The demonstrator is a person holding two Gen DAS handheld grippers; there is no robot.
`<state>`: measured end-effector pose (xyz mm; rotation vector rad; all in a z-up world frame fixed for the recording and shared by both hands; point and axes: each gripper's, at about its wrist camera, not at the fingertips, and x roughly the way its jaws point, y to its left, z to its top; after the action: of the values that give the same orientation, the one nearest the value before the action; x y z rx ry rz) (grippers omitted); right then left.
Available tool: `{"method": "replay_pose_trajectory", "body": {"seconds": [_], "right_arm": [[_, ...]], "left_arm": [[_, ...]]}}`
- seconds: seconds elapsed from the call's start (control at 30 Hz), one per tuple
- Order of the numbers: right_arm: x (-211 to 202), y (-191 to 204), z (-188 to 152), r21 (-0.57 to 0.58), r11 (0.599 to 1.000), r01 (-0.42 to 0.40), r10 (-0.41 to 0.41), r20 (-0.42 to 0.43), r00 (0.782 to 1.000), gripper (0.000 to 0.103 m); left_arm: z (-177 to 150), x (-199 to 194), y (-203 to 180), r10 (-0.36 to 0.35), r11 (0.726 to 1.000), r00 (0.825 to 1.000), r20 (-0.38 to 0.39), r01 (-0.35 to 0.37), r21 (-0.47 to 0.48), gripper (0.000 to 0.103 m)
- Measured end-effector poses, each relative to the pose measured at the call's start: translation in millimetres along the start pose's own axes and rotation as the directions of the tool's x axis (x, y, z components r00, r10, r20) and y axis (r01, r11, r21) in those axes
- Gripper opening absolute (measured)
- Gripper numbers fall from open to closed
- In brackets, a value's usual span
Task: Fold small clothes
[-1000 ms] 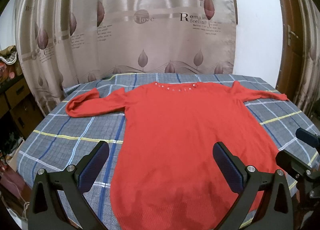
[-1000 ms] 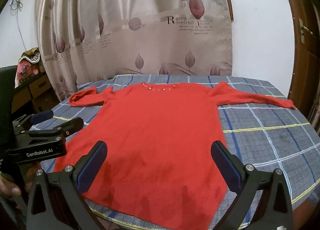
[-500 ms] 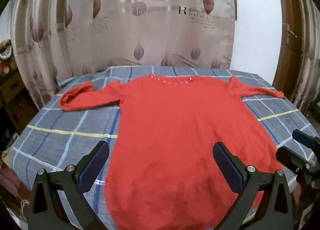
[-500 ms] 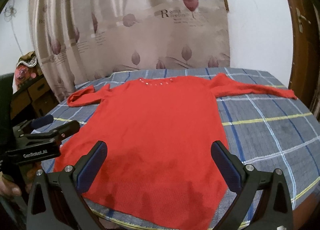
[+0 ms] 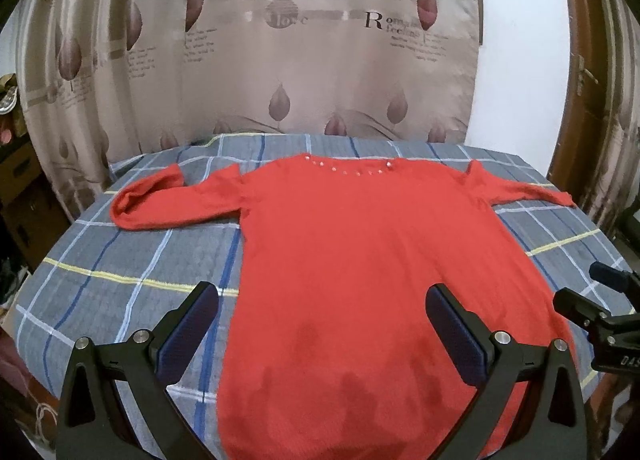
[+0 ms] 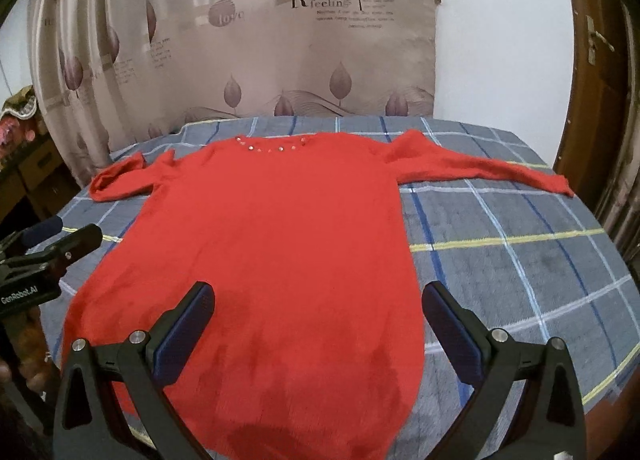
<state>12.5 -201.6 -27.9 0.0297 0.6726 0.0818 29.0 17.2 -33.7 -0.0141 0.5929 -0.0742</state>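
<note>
A red long-sleeved sweater lies flat on the table, neckline with small beads at the far side, hem toward me. Its left sleeve is doubled back on itself; its right sleeve stretches out straight. My left gripper hovers open above the hem area, nothing between its fingers. My right gripper is also open over the lower part of the sweater, holding nothing. Each gripper shows at the edge of the other's view: the right gripper and the left gripper.
The table wears a grey plaid cloth with blue, white and yellow lines. A beige leaf-print curtain hangs behind. A wooden door stands at the right, cabinets with clutter at the left.
Both cameras have tilted slightly between frames, so the sweater shifts a little in view. The sweater itself lies unmoved and both grippers stay open.
</note>
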Motion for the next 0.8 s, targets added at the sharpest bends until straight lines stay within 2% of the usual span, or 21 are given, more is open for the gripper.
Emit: {"method": "replay_pose_trajectory", "body": {"seconds": [0.33, 0.8], "right_arm": [[21, 1, 25, -0.059, 0.997, 0.052, -0.053, -0.004, 0.999, 0.103], [63, -14, 54, -0.066, 0.994, 0.092, -0.095, -0.045, 0.994, 0.103]], "left_arm": [[14, 20, 5, 0.016, 1.0, 1.0, -0.004, -0.016, -0.01, 0.103], [28, 67, 2, 0.023, 1.0, 0.999, -0.027, -0.023, -0.003, 0.103]]}}
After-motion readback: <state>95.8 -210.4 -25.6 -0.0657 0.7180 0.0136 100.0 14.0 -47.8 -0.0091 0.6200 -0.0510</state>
